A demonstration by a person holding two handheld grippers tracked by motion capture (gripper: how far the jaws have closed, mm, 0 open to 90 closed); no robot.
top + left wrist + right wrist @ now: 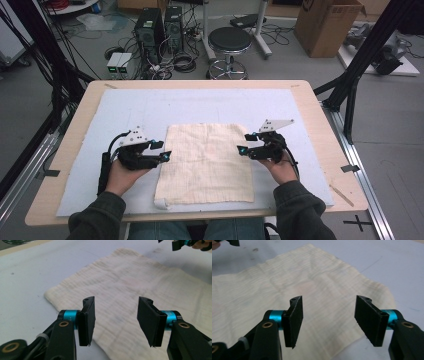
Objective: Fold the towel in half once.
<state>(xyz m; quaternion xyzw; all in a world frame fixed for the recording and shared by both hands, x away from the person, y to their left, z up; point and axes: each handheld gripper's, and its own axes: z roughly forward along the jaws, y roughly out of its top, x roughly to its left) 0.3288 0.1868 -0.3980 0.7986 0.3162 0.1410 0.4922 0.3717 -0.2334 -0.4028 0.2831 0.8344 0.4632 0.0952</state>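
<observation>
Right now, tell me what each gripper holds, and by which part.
Nothing. The left gripper and right gripper stand open over the cloth.

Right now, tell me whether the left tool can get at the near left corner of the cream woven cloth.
Probably yes. The left tool hovers open at the left edge of the cream woven cloth, and nothing lies between it and that curled corner on the pale blue mat.
</observation>
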